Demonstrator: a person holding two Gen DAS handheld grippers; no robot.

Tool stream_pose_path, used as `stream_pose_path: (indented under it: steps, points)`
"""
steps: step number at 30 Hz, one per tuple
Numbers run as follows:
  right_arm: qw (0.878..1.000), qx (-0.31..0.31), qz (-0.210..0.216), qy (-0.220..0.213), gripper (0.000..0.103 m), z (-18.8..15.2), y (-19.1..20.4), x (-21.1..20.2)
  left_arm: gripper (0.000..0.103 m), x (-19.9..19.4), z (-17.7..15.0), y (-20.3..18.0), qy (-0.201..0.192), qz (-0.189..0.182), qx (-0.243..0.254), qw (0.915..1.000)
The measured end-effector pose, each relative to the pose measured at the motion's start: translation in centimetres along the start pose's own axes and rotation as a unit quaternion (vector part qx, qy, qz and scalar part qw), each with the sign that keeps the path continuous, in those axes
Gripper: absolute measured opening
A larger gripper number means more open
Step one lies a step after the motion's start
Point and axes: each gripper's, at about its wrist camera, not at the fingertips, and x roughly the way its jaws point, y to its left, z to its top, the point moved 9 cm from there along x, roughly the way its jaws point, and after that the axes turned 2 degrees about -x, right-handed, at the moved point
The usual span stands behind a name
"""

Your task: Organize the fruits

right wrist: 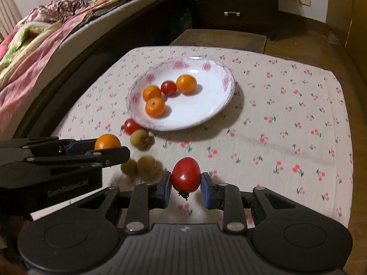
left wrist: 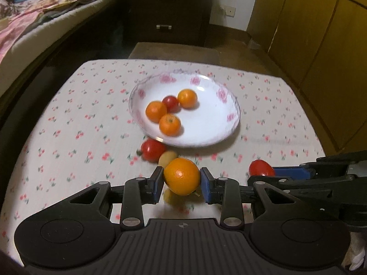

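My left gripper [left wrist: 182, 178] is shut on an orange [left wrist: 181, 176] and holds it above the table, near the plate's front rim; it also shows in the right wrist view [right wrist: 107, 145]. My right gripper [right wrist: 185, 183] is shut on a red tomato [right wrist: 185, 174], seen from the left wrist too [left wrist: 261, 168]. The white floral plate [left wrist: 206, 135] holds three oranges and a small tomato [left wrist: 170, 103]. A loose tomato [left wrist: 152, 149] and a yellow-brown fruit [left wrist: 168, 158] lie by the plate's front edge. Two more brownish fruits [right wrist: 146, 168] lie below the left gripper.
The table has a floral cloth [right wrist: 286, 123]. A bed [right wrist: 45, 45] runs along the left, a dark drawer chest [left wrist: 165, 9] stands behind, and wooden cupboards [left wrist: 321, 34] stand on the right.
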Motion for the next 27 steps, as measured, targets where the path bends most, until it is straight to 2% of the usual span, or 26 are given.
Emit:
stream_pose_path:
  steps: [10, 15, 16, 22, 27]
  points:
    - [1.0, 0.002, 0.003, -0.028, 0.028, 4.6, -0.7, 0.9, 0.042, 1.6, 3.8, 0.8, -0.016, -0.004, -0.018, 0.9997]
    - [1.0, -0.004, 0.002, -0.029, 0.028, 6.2, -0.7, 2.4, 0.042, 3.0, 5.3, 0.9, -0.016, -0.003, -0.02, 0.9997]
    - [1.0, -0.006, 0.002, -0.028, 0.028, 6.5, -0.8, 2.7, 0.038, 3.3, 5.5, 0.8, -0.015, -0.003, -0.018, 0.9997]
    - [1.0, -0.003, -0.001, -0.024, 0.028, 7.6, -1.6, 4.6, 0.037, 5.1, 6.0, 1.2, -0.001, -0.002, -0.036, 0.9994]
    - [1.0, 0.002, 0.001, -0.019, 0.028, 7.1, -2.1, 4.8, 0.041, 3.4, 5.1, 1.1, 0.001, -0.019, -0.02, 0.9996]
